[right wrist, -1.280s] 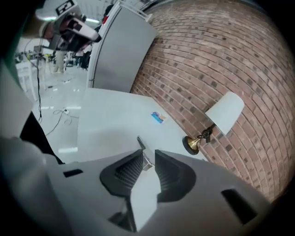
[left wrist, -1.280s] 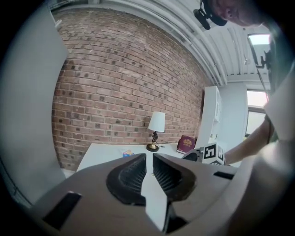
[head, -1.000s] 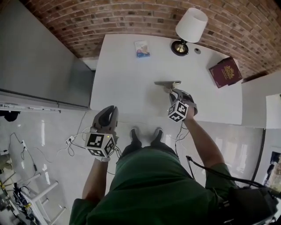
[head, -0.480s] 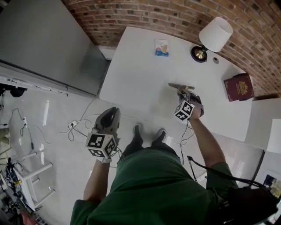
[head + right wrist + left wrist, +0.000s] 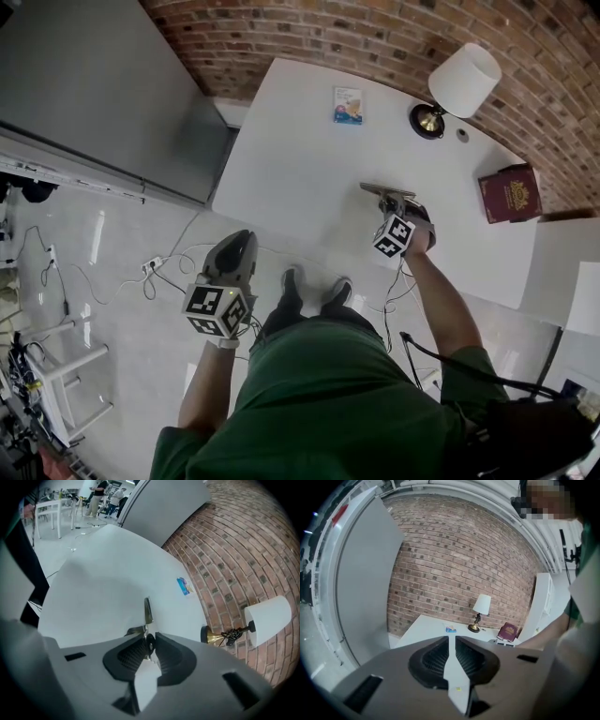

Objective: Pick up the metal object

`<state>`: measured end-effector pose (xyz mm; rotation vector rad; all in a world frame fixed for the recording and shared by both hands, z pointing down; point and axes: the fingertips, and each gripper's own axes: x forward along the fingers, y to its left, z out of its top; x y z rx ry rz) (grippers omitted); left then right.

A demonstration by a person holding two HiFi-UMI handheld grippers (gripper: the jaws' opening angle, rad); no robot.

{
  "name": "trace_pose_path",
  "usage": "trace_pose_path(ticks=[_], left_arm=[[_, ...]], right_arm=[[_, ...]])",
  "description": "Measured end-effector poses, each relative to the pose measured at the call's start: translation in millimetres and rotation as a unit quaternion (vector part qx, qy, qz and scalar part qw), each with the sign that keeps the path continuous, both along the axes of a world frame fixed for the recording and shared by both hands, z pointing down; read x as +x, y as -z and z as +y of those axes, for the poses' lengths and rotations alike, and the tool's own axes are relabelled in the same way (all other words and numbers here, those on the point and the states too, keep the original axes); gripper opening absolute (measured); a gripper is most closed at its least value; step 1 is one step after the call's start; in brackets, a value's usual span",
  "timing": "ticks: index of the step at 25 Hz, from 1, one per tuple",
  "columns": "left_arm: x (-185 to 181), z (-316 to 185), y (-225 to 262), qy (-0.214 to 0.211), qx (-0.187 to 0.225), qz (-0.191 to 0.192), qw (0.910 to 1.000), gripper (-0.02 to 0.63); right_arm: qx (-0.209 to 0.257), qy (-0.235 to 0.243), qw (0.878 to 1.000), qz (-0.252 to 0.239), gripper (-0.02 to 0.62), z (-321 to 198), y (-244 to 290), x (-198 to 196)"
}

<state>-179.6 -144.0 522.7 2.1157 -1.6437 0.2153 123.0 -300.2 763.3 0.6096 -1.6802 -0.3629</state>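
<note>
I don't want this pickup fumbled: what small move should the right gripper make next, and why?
Probably a short, straight lift. The right gripper's jaws have just been closing, and the metal scraper's handle sits between them, seemingly pinched, while its blade rests on the white table. A small rise would test the grip.

Head view looks steeply down; both gripper views share the lamp (image 5: pixel 464 80).
</note>
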Motion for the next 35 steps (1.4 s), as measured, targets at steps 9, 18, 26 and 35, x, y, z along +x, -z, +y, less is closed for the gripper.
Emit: trace_pose_path(ticks=[9, 18, 26, 35], left_arm=[[23.7, -20.6, 10.0, -0.037, 0.014, 0.013, 0.9991, 0.038], [45.2, -32.9, 9.4, -0.069, 0.015, 0.027, 0.9972, 0.038], [64.4, -42.7, 11.0, -0.095, 0.019, 0.037, 0.9946, 0.038], [79.7, -46.2, 17.9, -0.117, 0.029, 0.044, 0.9918, 0.038]], right_arm=[[-0.021, -0.029, 0.998, -0.046, 0.006, 9.1, 24.1, -0.8], [-0.025, -0.102, 0.978, -0.178, 0.006, 15.3, 70.8, -7.5], [-0.013, -0.155, 0.931, -0.332, 0.006, 22.2, 139.9, -21.0], [0.024, -0.167, 0.883, -0.439, 0.006, 30.4, 213.9, -24.5]])
